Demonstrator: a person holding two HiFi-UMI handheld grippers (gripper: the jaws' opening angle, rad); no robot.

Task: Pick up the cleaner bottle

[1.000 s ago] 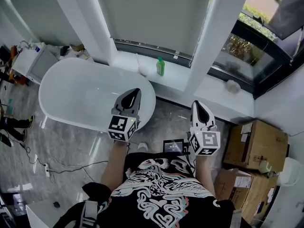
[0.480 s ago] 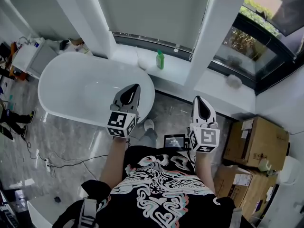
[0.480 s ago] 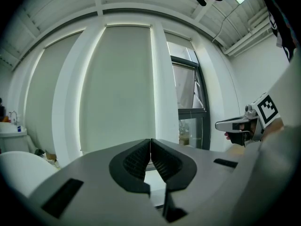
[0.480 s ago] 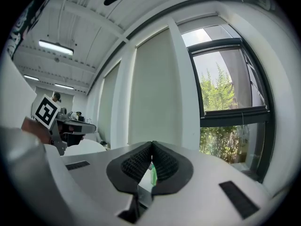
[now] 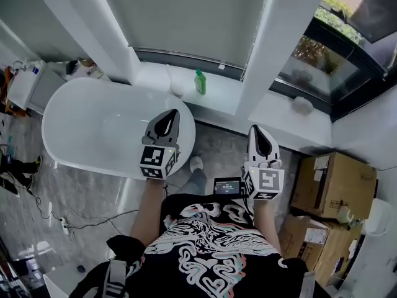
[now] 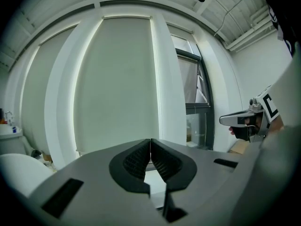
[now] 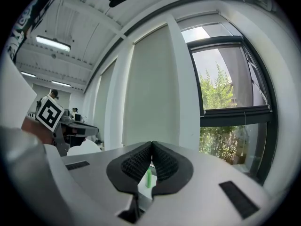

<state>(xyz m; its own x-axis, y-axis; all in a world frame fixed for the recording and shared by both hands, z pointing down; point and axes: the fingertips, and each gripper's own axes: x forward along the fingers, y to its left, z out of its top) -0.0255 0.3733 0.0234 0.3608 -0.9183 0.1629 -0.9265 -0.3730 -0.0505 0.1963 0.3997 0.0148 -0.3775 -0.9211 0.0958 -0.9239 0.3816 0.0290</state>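
Observation:
A small green cleaner bottle [image 5: 200, 82] stands upright on the white window ledge [image 5: 220, 98] behind the bathtub, far ahead of both grippers. In the right gripper view the bottle [image 7: 148, 178] shows as a green sliver through the gap below the pads. My left gripper [image 5: 165, 120] hovers over the tub's right end, its jaws shut with nothing between them [image 6: 150, 152]. My right gripper [image 5: 259, 138] is held over the grey floor to the right, jaws shut and empty [image 7: 152, 154].
A white bathtub [image 5: 80, 123] fills the left. A white cloth [image 5: 177, 89] lies on the ledge left of the bottle, another pale object [image 5: 302, 106] further right. White pillars [image 5: 273, 42] frame the window. Cardboard boxes [image 5: 338, 185] stand at the right. Cables [image 5: 62, 219] trail on the floor.
Both grippers have moved forward toward the window ledge, still shut. The view has shifted so the tub and bottle sit further left and closer.

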